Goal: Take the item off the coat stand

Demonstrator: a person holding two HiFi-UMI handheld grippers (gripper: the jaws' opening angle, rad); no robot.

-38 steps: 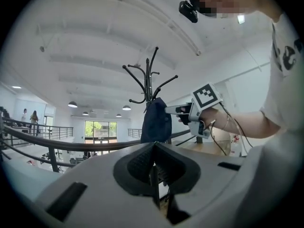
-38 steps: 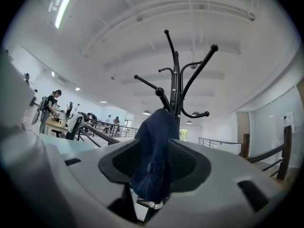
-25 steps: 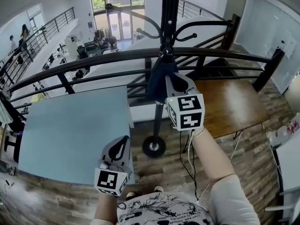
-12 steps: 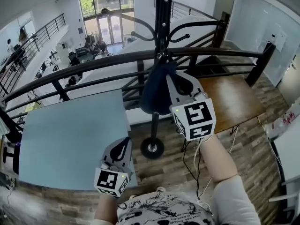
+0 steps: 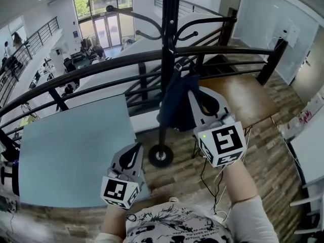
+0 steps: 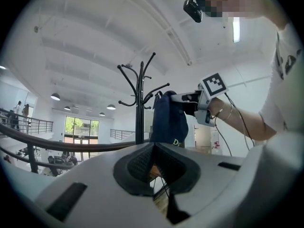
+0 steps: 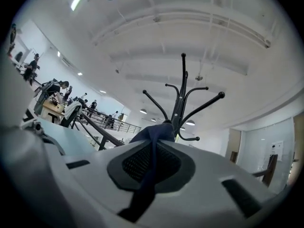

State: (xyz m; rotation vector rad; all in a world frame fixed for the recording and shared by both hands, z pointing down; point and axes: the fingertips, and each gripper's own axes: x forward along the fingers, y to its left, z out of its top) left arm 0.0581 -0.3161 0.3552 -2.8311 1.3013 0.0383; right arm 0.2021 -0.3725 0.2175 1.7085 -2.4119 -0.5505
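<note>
A black coat stand rises from a round base just behind the railing. A dark navy cloth item hangs just right of its pole, with its top close to a hook arm. I cannot tell whether it still rests on that hook. My right gripper is shut on the item, and a strip of navy fabric runs between its pads. In the left gripper view the item hangs beside the stand. My left gripper is low at the table's near corner, shut and holding nothing.
A black metal railing crosses in front of the stand. A light blue table lies at the left and a brown wooden table at the right. Cables trail over the plank floor. A white surface shows at the far right.
My right gripper has drawn back towards me and to the right, pulling the navy item away from the pole. The left gripper has hardly moved.
</note>
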